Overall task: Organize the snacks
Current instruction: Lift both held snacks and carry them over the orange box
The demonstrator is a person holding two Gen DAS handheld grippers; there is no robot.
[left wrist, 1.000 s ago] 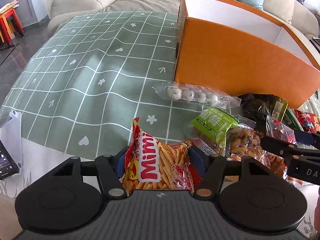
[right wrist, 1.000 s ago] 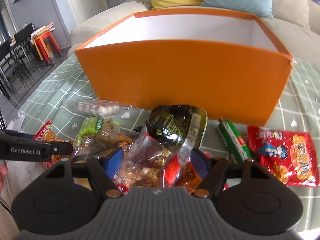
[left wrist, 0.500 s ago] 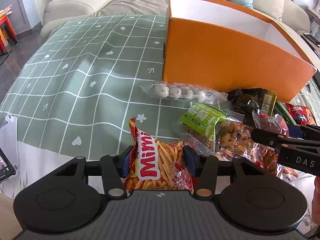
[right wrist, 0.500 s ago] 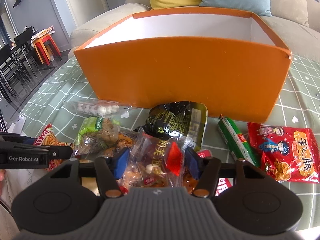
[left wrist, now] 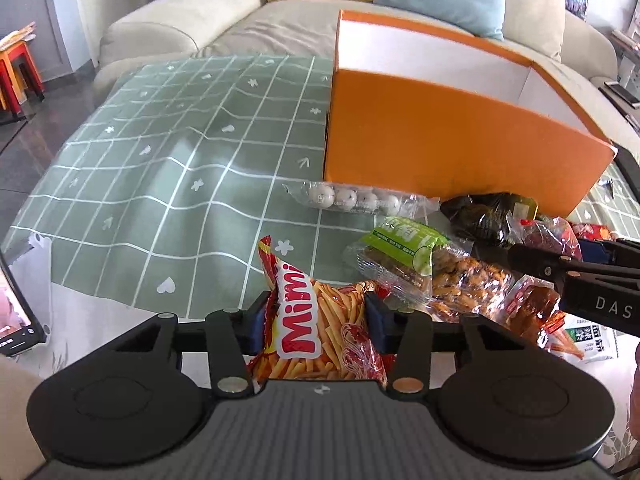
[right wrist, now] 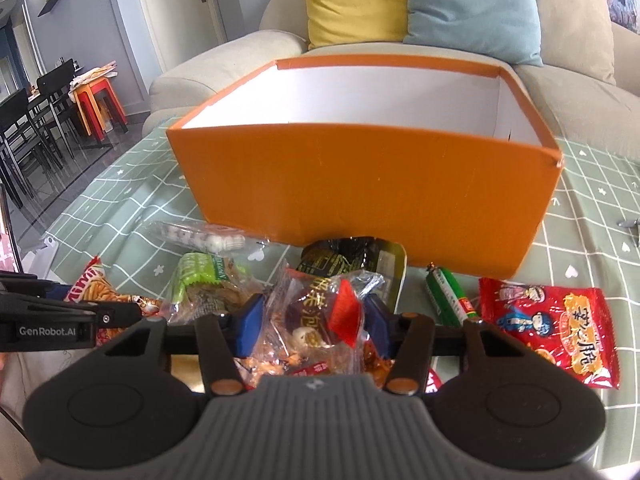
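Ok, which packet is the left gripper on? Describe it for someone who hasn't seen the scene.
Start at the orange box on the green tablecloth. In the snack pile before it, the left gripper clamps the leftmost one: the red Mimi packet, the only one picturing yellow sticks.

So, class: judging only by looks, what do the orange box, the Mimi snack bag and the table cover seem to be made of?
Orange box: probably cardboard, matt orange outside, white inside; thin straight walls, sharp folded corners.
Mimi snack bag: likely glossy printed plastic film; it crinkles and glints.
Table cover: seems a smooth, wipeable plastic sheet, green with a white grid; it shows broad sheen and soft ripples.
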